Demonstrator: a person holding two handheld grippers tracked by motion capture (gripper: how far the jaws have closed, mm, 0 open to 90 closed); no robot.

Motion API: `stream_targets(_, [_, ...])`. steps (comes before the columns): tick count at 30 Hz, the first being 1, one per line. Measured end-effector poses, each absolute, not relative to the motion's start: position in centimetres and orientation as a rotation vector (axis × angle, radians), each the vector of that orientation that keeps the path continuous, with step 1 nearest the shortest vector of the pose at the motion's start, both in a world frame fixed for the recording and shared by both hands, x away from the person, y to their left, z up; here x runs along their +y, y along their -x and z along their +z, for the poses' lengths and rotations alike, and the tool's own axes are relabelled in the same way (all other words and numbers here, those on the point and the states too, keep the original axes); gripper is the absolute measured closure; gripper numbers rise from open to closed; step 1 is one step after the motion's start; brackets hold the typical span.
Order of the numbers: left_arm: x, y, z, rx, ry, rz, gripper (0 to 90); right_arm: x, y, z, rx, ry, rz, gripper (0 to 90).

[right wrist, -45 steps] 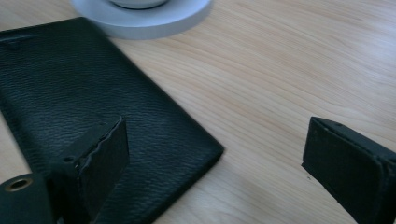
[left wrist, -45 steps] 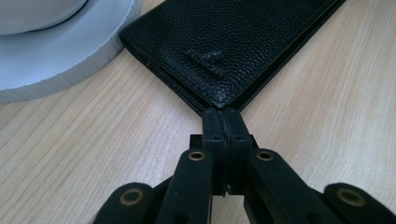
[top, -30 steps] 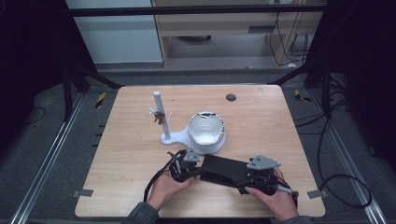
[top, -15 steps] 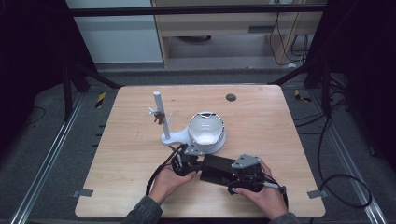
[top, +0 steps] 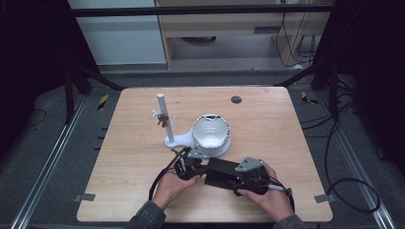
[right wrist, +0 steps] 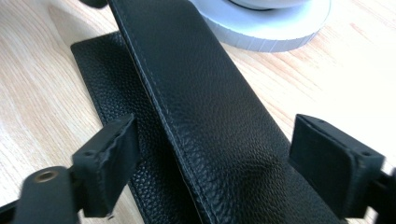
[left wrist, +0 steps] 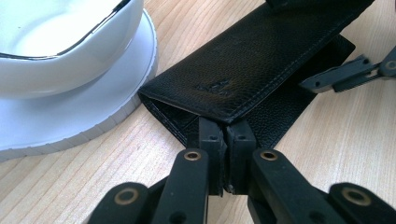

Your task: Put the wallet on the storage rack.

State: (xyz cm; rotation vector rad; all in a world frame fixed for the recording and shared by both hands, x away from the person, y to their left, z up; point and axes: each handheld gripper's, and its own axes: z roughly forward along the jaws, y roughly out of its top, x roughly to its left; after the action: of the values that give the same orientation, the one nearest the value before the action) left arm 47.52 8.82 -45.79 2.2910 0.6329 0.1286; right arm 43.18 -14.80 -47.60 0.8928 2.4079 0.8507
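Lying on the desk [top: 119,157] at about 6 o'clock from the white bowl [top: 211,131], the black wallet [top: 220,172] sits between both grippers. The left gripper [top: 191,168] is clamped on the wallet's top flap at its near corner; in the left gripper view the pads [left wrist: 211,140] pinch the leather edge, lifting the flap off the lower leaf. The right gripper [top: 241,180] stands at the wallet's 3 o'clock end with its jaws apart; they have just been closing, the raised flap [right wrist: 210,116] passes between them, and neither pad [right wrist: 109,161] touches it. The bowl rests on a white stand [top: 177,139] with an upright post [top: 163,114], just beyond the wallet.
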Motion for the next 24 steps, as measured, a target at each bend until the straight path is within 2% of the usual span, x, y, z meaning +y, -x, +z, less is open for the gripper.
stream_targets(13, [8.78,-47.36,-45.78,0.63,-2.289,0.129,86.7,-14.45,-43.19,-47.91,2.396,-0.881,0.824,22.4])
stream_targets(24, [8.69,-47.2,-45.63,0.63,-2.279,0.116,86.7,-14.47,-43.03,-47.91,2.376,-0.833,0.802,40.8])
